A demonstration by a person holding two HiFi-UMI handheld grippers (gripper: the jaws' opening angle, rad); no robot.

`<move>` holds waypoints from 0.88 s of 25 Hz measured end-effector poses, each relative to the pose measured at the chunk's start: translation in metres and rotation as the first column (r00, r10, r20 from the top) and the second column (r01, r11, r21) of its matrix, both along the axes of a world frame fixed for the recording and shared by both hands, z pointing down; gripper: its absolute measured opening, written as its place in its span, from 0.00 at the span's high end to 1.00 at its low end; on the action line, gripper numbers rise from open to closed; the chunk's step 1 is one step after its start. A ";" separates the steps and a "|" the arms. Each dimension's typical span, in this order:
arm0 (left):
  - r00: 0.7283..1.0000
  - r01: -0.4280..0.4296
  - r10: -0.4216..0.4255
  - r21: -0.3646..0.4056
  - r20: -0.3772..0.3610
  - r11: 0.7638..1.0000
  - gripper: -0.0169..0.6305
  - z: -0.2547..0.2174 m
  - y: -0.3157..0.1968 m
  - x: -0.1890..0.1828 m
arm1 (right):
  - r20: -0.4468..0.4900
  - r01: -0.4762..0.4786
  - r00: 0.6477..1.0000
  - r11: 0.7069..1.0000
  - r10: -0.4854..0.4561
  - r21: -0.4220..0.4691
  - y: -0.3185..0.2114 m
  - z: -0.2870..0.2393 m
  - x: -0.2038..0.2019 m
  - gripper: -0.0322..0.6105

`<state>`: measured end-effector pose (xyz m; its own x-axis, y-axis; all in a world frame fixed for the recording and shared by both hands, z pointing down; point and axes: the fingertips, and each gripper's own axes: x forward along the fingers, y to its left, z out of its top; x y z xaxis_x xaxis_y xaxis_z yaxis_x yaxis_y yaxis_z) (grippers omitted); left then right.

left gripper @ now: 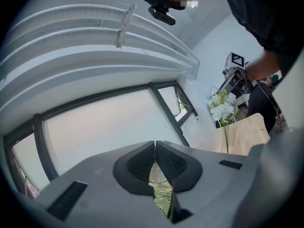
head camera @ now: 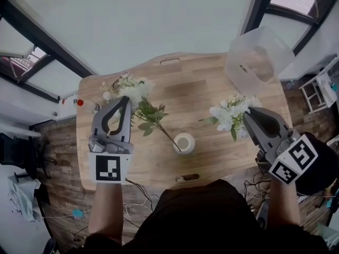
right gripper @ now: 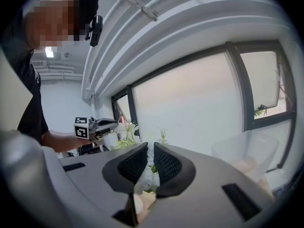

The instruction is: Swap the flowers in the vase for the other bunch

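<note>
Left tongs (head camera: 126, 99) pinch one bunch (head camera: 136, 90), right tongs (head camera: 247, 115) the other bunch (head camera: 228, 114).

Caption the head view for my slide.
Left gripper holds one flower bunch, right gripper the other bunch; the vase stands between.

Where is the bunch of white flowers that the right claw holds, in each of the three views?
Head view: the bunch is right of centre, at the right claw's tip.
Left gripper view: far right, mid-height.
Right gripper view: between the jaws, bottom centre.
Shared landmark: the other bunch, held by the left claw.
</note>
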<state>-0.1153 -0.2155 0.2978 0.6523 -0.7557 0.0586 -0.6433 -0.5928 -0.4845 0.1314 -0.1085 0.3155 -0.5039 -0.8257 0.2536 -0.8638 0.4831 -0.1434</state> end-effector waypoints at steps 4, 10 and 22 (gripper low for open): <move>1.000 -0.001 0.001 -0.014 0.004 1.000 0.95 0.003 0.000 0.001 | 0.000 -0.001 1.000 1.000 0.001 -0.008 0.001 0.000 -0.001 0.85; 0.999 -0.019 0.019 -0.014 0.032 1.000 0.95 0.010 -0.001 0.007 | -0.032 -0.005 0.999 1.000 0.005 -0.013 0.001 0.005 0.001 0.85; 0.993 -0.081 0.086 -0.067 0.082 0.994 0.95 0.026 0.021 0.031 | 0.010 -0.003 1.000 0.999 0.003 -0.053 0.000 0.010 0.003 0.85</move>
<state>-0.0840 -0.1945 0.3243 0.7035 -0.6919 0.1625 -0.5486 -0.6740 -0.4948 0.1340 -0.1086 0.3257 -0.5042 -0.8127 0.2921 -0.8636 0.4720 -0.1775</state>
